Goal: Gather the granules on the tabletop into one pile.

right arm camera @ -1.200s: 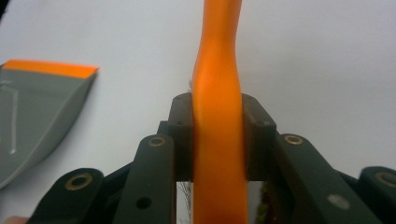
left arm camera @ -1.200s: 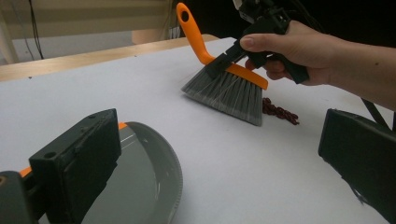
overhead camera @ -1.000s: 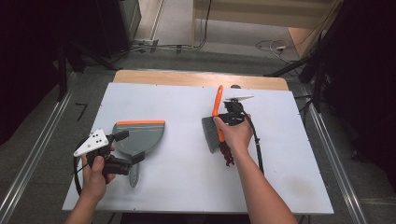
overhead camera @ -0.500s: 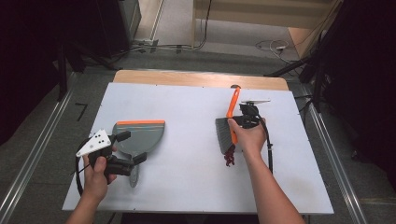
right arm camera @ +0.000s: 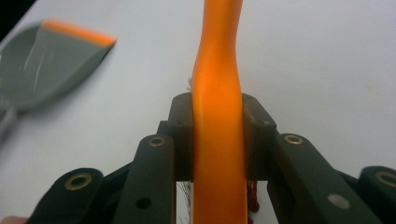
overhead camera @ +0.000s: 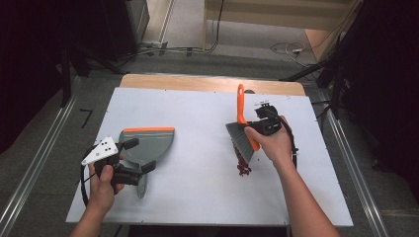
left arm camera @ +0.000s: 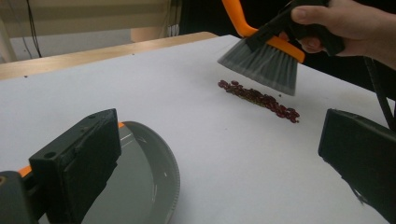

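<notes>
A line of small red beans (overhead camera: 242, 162) (left arm camera: 261, 98) lies on the white table (overhead camera: 197, 108). My right gripper (overhead camera: 254, 129) (right arm camera: 218, 112) is shut on the orange handle (right arm camera: 218, 70) of a hand brush. The brush's grey bristles (overhead camera: 240, 140) (left arm camera: 266, 63) hang just above the far end of the beans. A grey dustpan (overhead camera: 150, 143) (left arm camera: 140, 191) (right arm camera: 51, 65) with an orange lip lies flat at the left. My left gripper (overhead camera: 140, 155) (left arm camera: 219, 154) is open over its near edge, jaws wide apart and holding nothing.
The dustpan's handle (overhead camera: 141, 185) points toward the table's near edge. A wooden strip (overhead camera: 197, 83) runs along the far edge of the table. White surface lies bare between dustpan and beans. Cables (overhead camera: 163, 49) lie on the floor beyond.
My right gripper has carried the brush to the right, from left of the beans to just over them. The left gripper and dustpan have barely moved.
</notes>
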Tool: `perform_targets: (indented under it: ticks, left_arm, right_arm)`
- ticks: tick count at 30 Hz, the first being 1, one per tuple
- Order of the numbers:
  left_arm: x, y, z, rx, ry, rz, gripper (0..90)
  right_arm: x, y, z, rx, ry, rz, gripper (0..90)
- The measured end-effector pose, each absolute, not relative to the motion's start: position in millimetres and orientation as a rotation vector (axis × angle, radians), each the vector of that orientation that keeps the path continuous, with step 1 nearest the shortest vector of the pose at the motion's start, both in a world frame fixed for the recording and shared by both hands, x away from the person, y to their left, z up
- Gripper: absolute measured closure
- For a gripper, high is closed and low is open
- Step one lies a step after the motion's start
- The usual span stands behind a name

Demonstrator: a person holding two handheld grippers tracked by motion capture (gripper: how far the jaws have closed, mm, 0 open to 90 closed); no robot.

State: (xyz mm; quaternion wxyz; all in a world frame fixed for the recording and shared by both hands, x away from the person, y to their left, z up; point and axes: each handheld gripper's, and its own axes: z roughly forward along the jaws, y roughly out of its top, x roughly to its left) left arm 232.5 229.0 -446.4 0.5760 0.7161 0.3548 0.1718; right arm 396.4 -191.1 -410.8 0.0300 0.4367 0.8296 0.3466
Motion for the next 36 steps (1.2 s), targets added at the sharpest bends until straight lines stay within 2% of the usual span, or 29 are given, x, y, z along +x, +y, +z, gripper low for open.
perform_targets:
  ticks: [6,13,20,25,36]
  left_arm:
    - [233.1,227.8,-447.1,1.678,0.831,0.398,0.0]
    - [232.5,226.0,-446.6,1.68,0.83,0.399,0.0]
    - [232.3,225.7,-445.9,1.679,0.825,0.403,0.0]
    - [232.0,225.9,-445.6,1.68,0.825,0.404,0.0]
    - [231.7,226.4,-445.2,1.677,0.828,0.407,0.0]
  right_arm:
    - [366.2,-189.1,-409.8,0.896,2.721,0.876,68.8]
    - [335.1,-192.4,-408.6,0.745,2.833,0.84,68.8]
    - [318.5,-186.5,-428.1,0.629,2.907,0.821,68.9]
    - [321.6,-182.8,-443.4,0.579,2.941,0.834,68.9]
    - [357.1,-185.9,-450.6,0.538,2.919,0.851,68.3]
